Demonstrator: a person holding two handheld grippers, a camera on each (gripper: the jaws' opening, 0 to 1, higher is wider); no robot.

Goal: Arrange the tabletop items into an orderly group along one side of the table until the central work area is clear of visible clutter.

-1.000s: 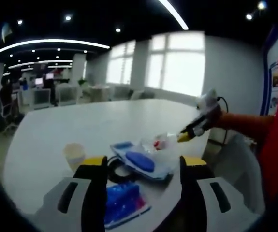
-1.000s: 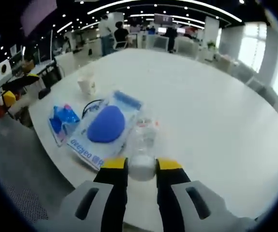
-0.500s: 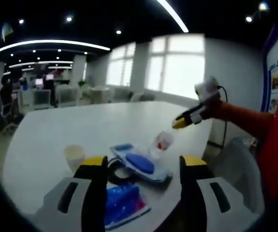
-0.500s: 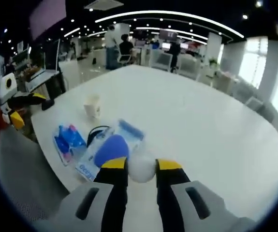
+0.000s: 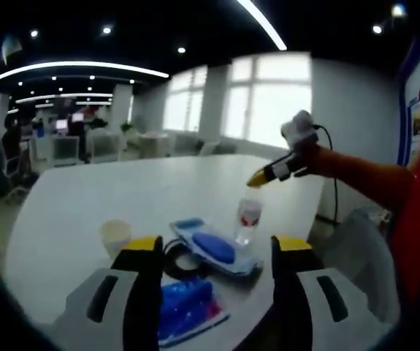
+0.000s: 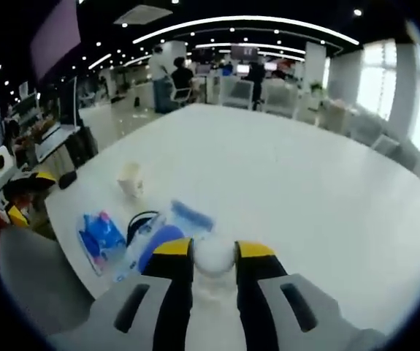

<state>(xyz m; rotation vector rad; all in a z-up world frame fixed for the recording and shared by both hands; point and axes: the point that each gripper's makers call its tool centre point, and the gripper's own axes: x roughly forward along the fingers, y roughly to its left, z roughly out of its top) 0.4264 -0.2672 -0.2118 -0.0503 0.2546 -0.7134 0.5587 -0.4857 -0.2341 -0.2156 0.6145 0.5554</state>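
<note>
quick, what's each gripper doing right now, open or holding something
Left gripper: open, holding nothing.
Right gripper: shut on the cap of a clear bottle.

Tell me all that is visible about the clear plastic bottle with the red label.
The clear plastic bottle looks transparent and nearly empty, with a red patch on its label and a white cap. It hangs roughly upright by its top from the right gripper, whose jaws are closed on the cap. Its base sits beside the blue-and-white package near the white table edge; whether it touches the table cannot be told.
</note>
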